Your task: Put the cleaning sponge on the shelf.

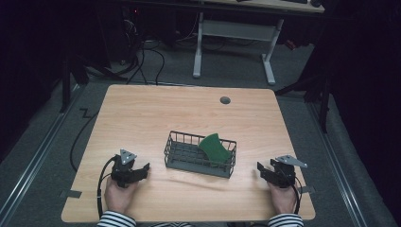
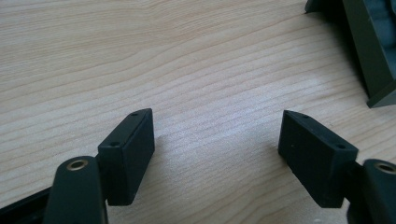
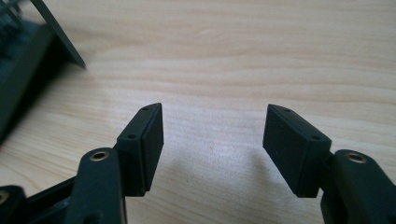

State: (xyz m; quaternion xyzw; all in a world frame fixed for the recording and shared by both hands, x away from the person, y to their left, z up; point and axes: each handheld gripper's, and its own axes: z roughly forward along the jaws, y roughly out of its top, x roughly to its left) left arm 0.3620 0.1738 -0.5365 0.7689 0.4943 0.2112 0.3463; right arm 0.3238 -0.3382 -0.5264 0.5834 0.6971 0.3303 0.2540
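Basket (image 1: pixel 200 156): stood mid-table between both grippers; wire mesh, probably light and stiff, best gripped at its rim.
Green cloth (image 1: pixel 215 147): lay inside, at the basket's right end; looked soft.
Left gripper (image 1: pixel 144 168): jaws spread, empty, resting on the table (image 1: pixel 142 113).
Right gripper (image 1: pixel 260 169): jaws spread, empty.
Room: bare wood all around; near edge close behind the hands.

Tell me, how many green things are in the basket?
1. A single green piece leans in the right end of the wire basket at the middle of the table. The basket's walls could hide something small lying flat.
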